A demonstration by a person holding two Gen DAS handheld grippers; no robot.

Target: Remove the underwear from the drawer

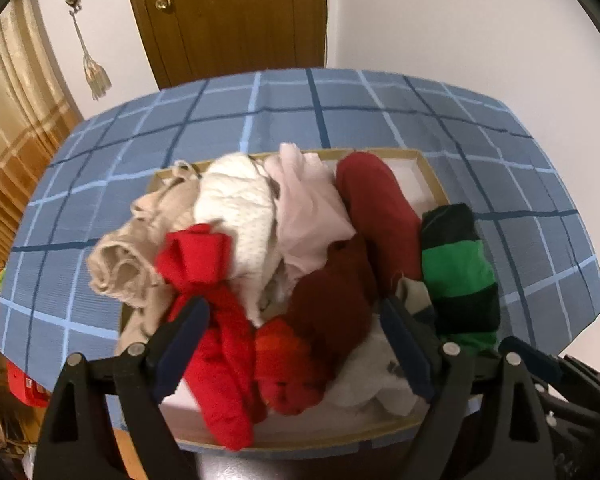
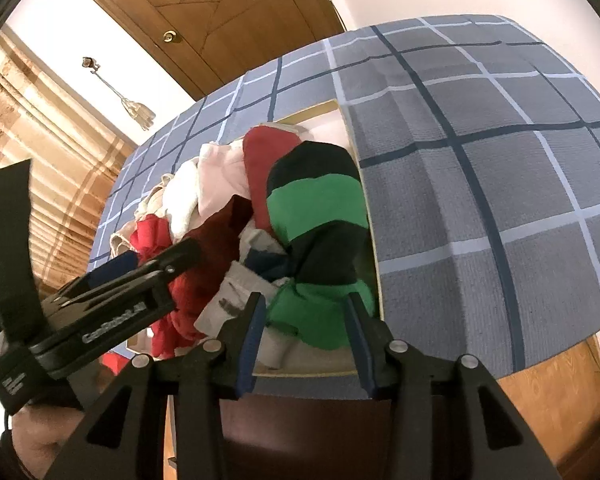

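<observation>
A shallow wooden drawer (image 1: pixel 431 176) with a white inside sits on a blue checked cloth and is heaped with underwear. The heap holds a bright red piece (image 1: pixel 216 320), a dark red one (image 1: pixel 332 300), white and pink ones, a beige one and a green-and-black striped one (image 1: pixel 458 272). My left gripper (image 1: pixel 292 320) hangs open over the near end, its fingers astride the red pieces, gripping nothing. My right gripper (image 2: pixel 306 304) is open at the drawer's near right corner, with the green-and-black piece (image 2: pixel 320 208) lying between its fingers. The left gripper (image 2: pixel 156 258) also shows in the right wrist view.
The blue checked cloth (image 2: pixel 480 184) spreads wide to the right of and behind the drawer (image 2: pixel 374 240). A wooden door (image 1: pixel 236 12) and a white wall stand behind, curtains (image 1: pixel 16 128) at the left. Clutter lies low on the left.
</observation>
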